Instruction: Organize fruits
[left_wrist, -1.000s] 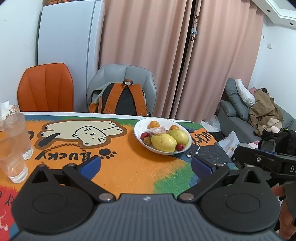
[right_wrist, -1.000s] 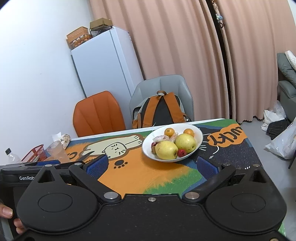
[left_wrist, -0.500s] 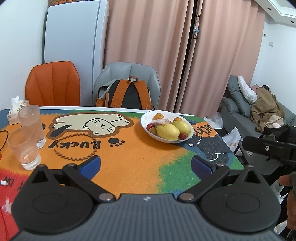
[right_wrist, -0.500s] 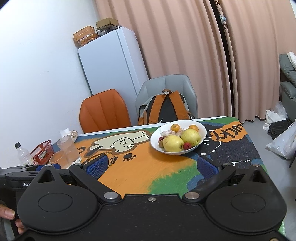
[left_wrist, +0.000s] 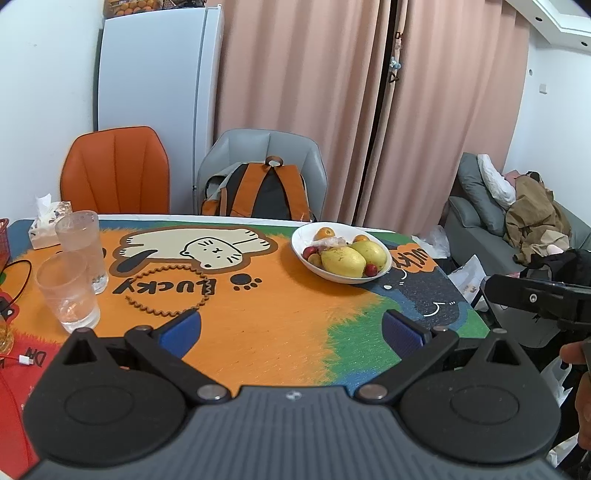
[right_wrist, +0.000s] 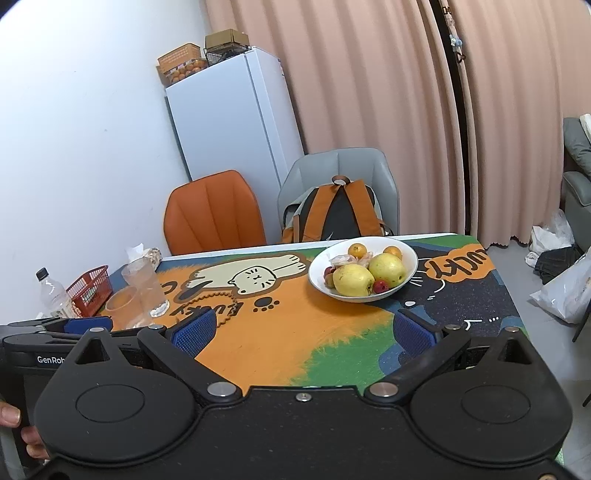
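Both the left gripper (left_wrist: 291, 332) and right gripper (right_wrist: 303, 330) are hanging wide and empty. In the bowl (right_wrist: 413, 258), 2 pears (right_wrist: 352, 280) are probably sitting firm, smooth and rollable; gripping one across its middle looks best.

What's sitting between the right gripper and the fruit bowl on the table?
Nothing visible: only bare printed tablecloth lies between the open right gripper and the white fruit bowl. The two glasses stand off to the left.

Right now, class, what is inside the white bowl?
The white bowl holds two yellow-green pears, two small oranges, some small red fruits and a crumpled wrapper. Anything beneath is covered.
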